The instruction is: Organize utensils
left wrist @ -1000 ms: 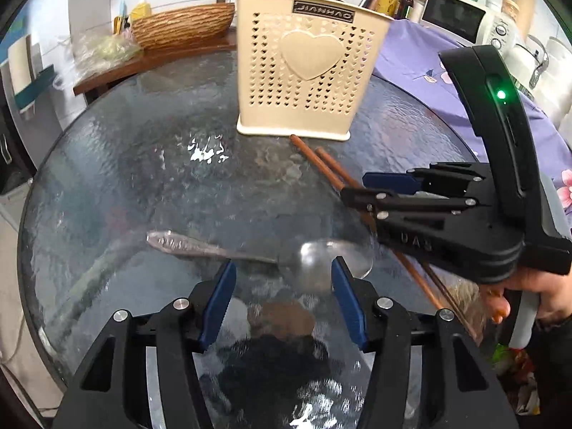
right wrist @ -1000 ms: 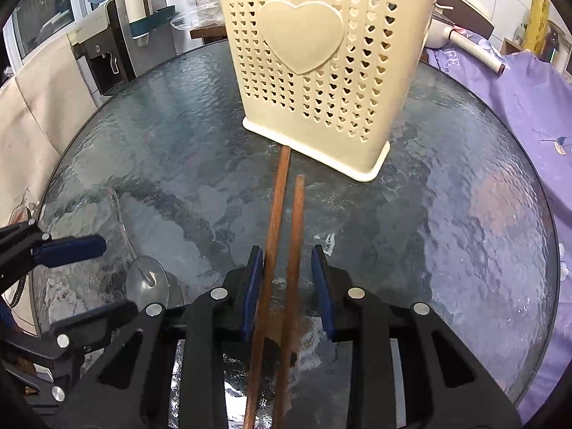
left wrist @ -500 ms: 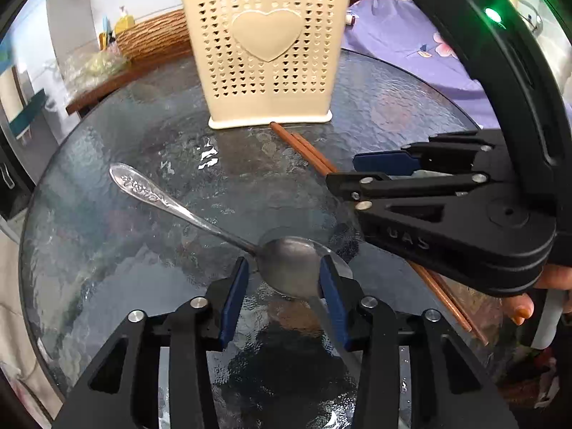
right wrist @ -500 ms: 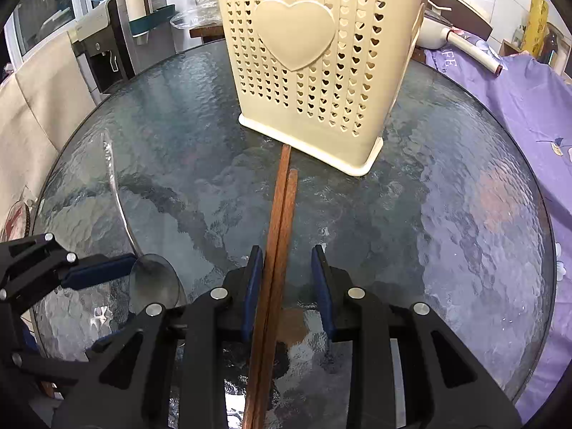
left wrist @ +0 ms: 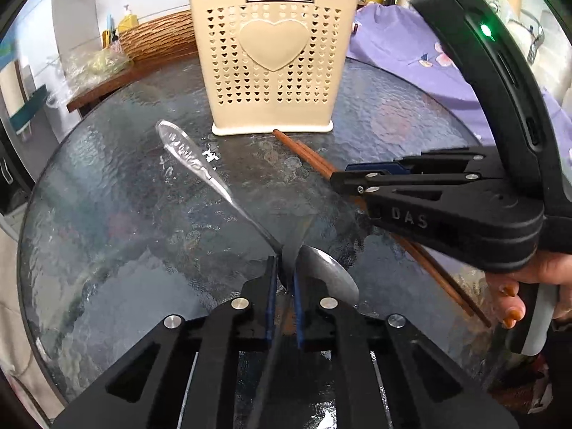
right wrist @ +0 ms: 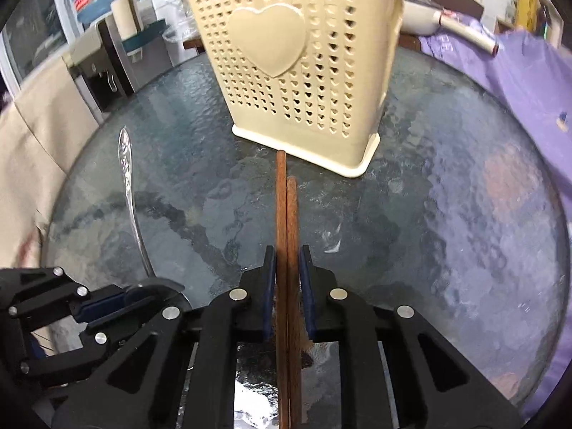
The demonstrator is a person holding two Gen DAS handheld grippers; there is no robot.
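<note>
Metal spoon (left wrist: 228, 193), stiff and slick, nipped at its neck by your just-closing left gripper (left wrist: 284, 279); wooden chopsticks (right wrist: 286, 221), light, pinched mid-length by your just-closing right gripper (right wrist: 287, 268) (keep the pair parallel).

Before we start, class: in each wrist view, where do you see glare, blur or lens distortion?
Left wrist view: white glare on the glass table beside the spoon; fisheye bends the table's rim. Right wrist view: the cream holder and background look blurred, and a bright reflection shows under the chopsticks.
</note>
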